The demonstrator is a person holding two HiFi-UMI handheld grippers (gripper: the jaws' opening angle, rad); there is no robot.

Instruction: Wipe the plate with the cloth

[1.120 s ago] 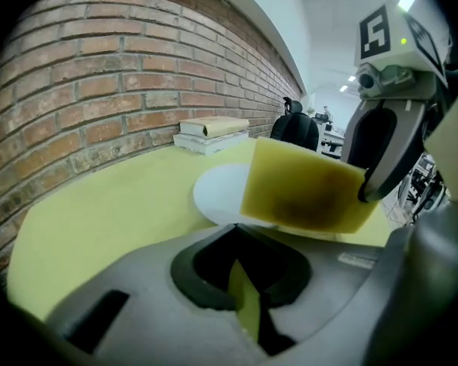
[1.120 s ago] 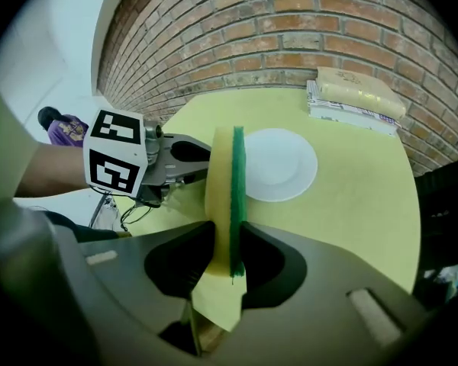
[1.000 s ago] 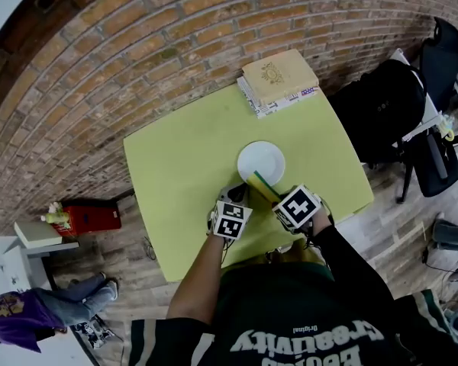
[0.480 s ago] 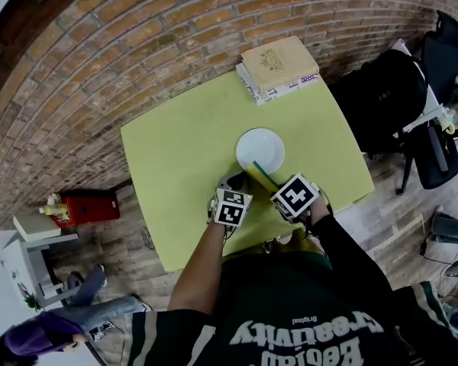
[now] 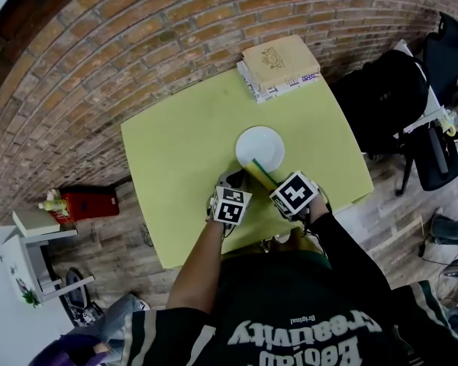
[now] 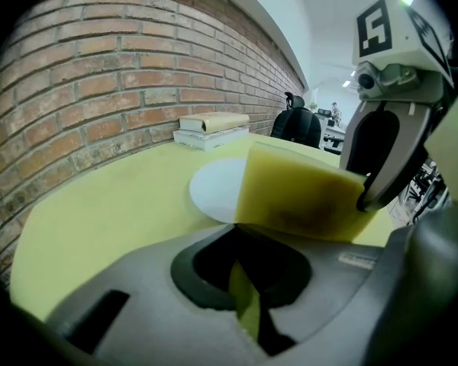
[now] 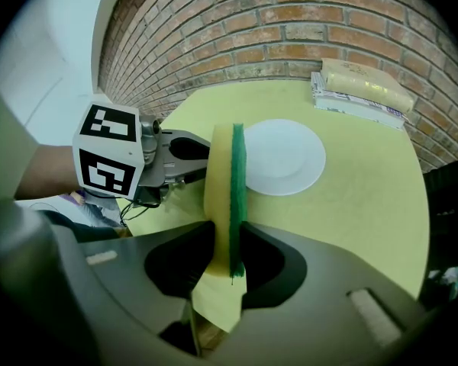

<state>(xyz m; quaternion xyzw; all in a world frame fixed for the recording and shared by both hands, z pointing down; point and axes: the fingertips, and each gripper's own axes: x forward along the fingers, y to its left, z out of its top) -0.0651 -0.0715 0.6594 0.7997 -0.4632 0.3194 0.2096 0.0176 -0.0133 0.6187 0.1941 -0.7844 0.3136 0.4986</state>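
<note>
— Cloth (image 7: 227, 197): where is it?
— On edge, clamped in your right gripper (image 7: 227, 264), forearm low.
— And your left gripper (image 6: 244, 305)?
— At its 9 o'clock, jaws together, empty. The plate (image 5: 260, 147) lies at 12 o'clock, on the table (image 5: 175, 166).

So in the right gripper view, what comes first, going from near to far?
Right claw, shut on the sponge → white plate → stack of books → brick wall.

Even bright daylight, soft shadows; heavy fisheye w/ dark vignette corners; near foreground blurred.
</note>
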